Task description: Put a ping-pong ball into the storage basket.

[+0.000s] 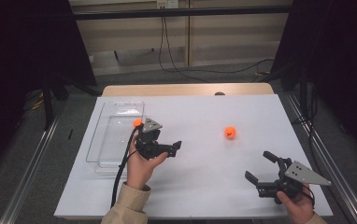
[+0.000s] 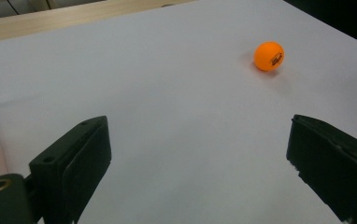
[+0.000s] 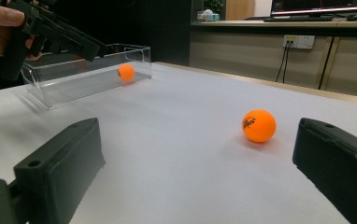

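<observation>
Both claws stood apart and empty: my right gripper (image 1: 260,168) faced the loose orange ball (image 1: 231,132), ready to grab. My left gripper (image 1: 163,142) hung beside the clear tray (image 1: 103,140), which held another ball (image 3: 126,73).

The tray (image 1: 116,135) sits on the table (image 1: 204,186), just left of the left gripper (image 1: 165,140), with one ball (image 1: 137,122) in it. A second ball (image 1: 231,132) lies on the table, right of that gripper and ahead-left of the right gripper (image 1: 260,168), apart from both.
</observation>
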Demonstrator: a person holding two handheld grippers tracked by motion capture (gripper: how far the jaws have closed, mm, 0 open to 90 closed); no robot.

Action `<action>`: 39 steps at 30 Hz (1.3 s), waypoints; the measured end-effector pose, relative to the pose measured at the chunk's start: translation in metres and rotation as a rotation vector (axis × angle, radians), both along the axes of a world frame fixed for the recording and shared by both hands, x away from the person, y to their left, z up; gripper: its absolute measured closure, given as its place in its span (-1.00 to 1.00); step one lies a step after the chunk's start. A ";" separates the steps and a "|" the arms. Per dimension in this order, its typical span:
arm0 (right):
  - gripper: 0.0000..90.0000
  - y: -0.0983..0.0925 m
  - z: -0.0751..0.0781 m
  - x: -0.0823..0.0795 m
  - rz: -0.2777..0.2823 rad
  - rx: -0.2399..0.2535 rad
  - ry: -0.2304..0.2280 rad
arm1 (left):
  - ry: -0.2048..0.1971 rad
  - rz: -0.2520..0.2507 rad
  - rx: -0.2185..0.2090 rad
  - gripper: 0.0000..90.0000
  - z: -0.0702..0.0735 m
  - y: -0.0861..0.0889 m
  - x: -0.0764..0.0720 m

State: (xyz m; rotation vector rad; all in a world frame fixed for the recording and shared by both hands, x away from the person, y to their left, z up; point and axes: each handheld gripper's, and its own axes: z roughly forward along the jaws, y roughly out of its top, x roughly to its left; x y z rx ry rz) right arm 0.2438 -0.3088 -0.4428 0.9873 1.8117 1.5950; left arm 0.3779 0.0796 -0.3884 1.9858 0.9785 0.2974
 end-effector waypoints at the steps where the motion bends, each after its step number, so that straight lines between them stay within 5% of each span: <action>1: -0.97 0.000 0.000 0.000 0.000 0.000 -0.001 | 0.001 -0.001 0.002 -0.85 0.000 -0.001 0.000; 39: -0.98 0.000 0.000 0.000 -0.001 -0.013 0.000 | 0.007 -0.105 0.017 -0.86 -0.020 -0.042 -0.005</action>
